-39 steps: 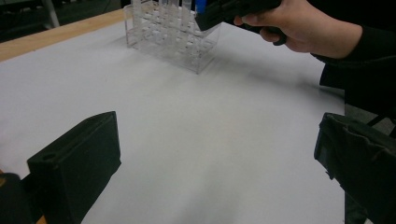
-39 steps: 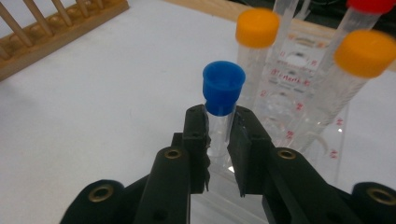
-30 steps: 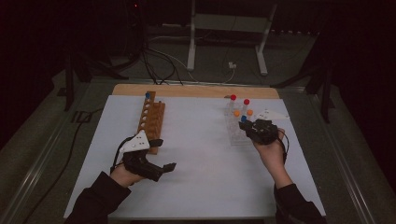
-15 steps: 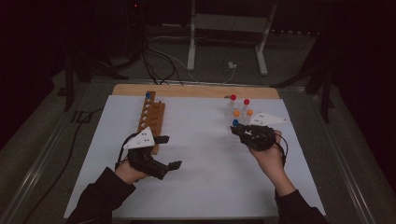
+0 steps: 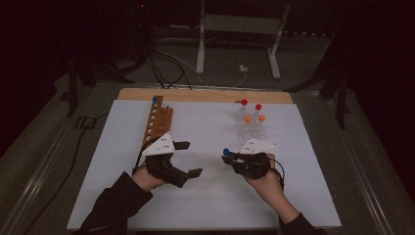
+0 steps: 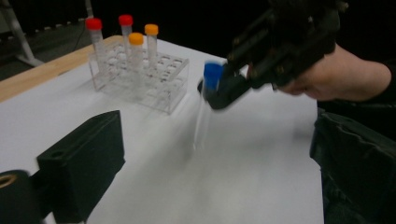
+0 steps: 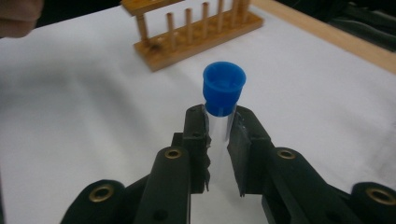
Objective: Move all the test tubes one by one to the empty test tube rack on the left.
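My right gripper [image 5: 229,157] is shut on a clear tube with a blue cap [image 5: 226,152], held upright just above the white mat near the middle. In the right gripper view the pads [image 7: 240,135] press on the tube just under the blue cap [image 7: 224,88]. The left gripper view has the same tube [image 6: 211,79] hanging from the right gripper [image 6: 223,89], blurred. My left gripper [image 5: 189,158] stands open and empty to the tube's left, beside the near end of the wooden rack [image 5: 157,122].
A clear plastic rack [image 5: 249,128] at the back right holds two red-capped and two orange-capped tubes [image 6: 136,39]. A blue-capped tube [image 5: 154,100] stands at the wooden rack's far end. The white mat [image 5: 210,205] lies on a wooden board.
My right gripper has carried the blue-capped tube away from the clear rack, leftward and nearer the person. My left gripper has drifted right, toward the middle.
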Demonstrator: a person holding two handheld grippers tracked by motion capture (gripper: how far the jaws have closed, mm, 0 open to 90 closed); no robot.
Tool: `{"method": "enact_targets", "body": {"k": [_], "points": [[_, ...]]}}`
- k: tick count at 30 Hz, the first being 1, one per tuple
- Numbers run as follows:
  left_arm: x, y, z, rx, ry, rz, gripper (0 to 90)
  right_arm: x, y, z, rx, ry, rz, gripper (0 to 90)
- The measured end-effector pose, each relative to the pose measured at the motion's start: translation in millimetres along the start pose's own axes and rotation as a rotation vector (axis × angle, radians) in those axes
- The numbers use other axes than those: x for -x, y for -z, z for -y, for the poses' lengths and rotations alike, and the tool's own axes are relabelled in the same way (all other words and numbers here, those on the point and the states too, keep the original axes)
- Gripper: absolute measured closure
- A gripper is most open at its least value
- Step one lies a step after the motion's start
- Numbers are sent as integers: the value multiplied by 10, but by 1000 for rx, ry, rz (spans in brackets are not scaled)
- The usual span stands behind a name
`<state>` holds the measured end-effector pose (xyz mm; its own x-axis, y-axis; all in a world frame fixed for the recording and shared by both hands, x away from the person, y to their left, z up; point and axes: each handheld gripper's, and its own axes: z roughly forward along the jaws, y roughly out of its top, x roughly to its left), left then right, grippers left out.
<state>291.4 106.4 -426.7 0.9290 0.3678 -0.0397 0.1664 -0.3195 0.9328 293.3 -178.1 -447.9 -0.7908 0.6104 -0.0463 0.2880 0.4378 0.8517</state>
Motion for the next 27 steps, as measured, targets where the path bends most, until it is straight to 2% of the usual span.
{"method": "enact_targets", "body": {"k": [5,6,8,13,21,22,27], "points": [[35,-111,-41,5,-21,16,100,-107,-34,25,-8,10,-34,766],[42,-136,-48,11,-21,18,159,-123,-39,29,-9,11,-39,766],[58,-191,-64,11,-31,28,195,-148,-44,32,-14,11,-47,766],[67,-330,-88,3,-41,37,355,-185,-41,24,-11,20,-58,766],[58,-505,-90,-35,-68,25,528,-196,-32,27,-9,19,-64,766],[63,-532,-95,-40,-73,12,552,-193,-34,30,-9,18,-65,766],[80,-625,-103,-63,-93,16,675,-181,-26,31,-9,16,-63,766]]}}
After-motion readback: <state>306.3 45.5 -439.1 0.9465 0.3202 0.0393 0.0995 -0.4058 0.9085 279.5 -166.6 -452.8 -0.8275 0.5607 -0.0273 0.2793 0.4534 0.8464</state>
